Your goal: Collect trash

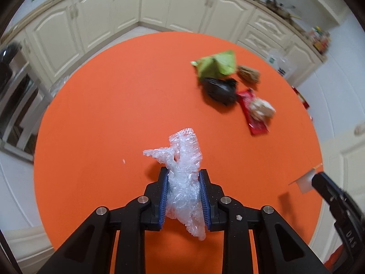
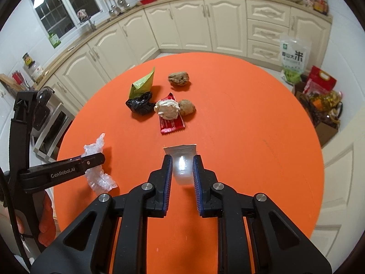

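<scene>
Left gripper (image 1: 183, 175) clamped on the crumpled clear plastic wrap (image 1: 184, 159), right gripper (image 2: 181, 159) pinching a small translucent plastic cup (image 2: 181, 167); both pieces sit between their jaws. Keep those squeezes firm (flimsy stuff slips). The remaining wrappers (image 2: 157, 105) lie well ahead.

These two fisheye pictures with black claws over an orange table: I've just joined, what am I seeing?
A person holds two clamp tools, each with a camera looking along its fingers. In the left view, the left hand-held gripper is shut on crumpled clear plastic wrap. In the right view, the right hand-held gripper is shut on a small translucent plastic cup. On the round orange table lie a green wrapper, black crumpled bag, red wrapper, white paper wad and two brown lumps.
</scene>
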The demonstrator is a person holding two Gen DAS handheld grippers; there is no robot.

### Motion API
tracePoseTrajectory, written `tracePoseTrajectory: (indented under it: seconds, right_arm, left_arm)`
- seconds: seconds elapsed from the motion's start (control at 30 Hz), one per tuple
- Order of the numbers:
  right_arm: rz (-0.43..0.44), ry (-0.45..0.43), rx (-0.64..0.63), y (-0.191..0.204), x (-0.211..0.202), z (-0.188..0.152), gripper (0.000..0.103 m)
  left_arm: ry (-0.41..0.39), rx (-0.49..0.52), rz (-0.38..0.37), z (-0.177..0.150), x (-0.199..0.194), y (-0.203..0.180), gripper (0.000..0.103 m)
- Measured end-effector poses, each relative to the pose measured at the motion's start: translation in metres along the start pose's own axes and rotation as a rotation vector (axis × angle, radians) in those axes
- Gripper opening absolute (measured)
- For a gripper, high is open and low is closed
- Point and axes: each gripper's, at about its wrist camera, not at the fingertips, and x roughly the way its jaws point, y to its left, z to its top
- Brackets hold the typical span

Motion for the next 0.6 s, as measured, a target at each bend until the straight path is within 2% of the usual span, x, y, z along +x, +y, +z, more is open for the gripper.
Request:
tracePoseTrajectory:
  seconds: [0.07, 0.23, 0.33, 0.37, 0.4, 0.47, 0.57, 0.6]
  right_arm:
    - [0.007, -0.003, 0.012, 0.0, -0.012, -0.008, 0.001]
    - [-0.022, -0.005, 0.013, -0.001, -0.029, -0.027, 0.002]
    - [-0.034, 0.027, 0.051, -0.005, -0.025, -0.039, 0.009]
    - [-0.034, 0.04, 0.052, -0.003, -0.022, -0.044, 0.016]
    - [-0.028, 0.051, 0.05, -0.002, -0.019, -0.047, 0.031]
    - [-0.02, 0.061, 0.045, 0.003, -0.013, -0.052, 0.05]
    - [-0.025, 0.083, 0.03, 0.013, 0.004, -0.051, 0.05]
    - [-0.026, 0.089, 0.031, 0.015, 0.008, -0.051, 0.056]
  left_arm:
    - [-0.012, 0.031, -0.009, -0.01, -0.01, -0.008, 0.022]
    - [-0.063, 0.112, -0.023, -0.038, -0.038, -0.028, 0.022]
    - [-0.055, 0.121, -0.041, -0.052, -0.043, -0.028, 0.022]
    - [-0.051, 0.121, -0.044, -0.055, -0.044, -0.026, 0.022]
    - [-0.049, 0.122, -0.044, -0.058, -0.044, -0.025, 0.022]
    - [-0.043, 0.122, -0.045, -0.061, -0.045, -0.022, 0.022]
    - [-0.029, 0.106, -0.054, -0.062, -0.043, -0.012, 0.022]
    - [-0.025, 0.099, -0.055, -0.062, -0.042, -0.009, 0.022]
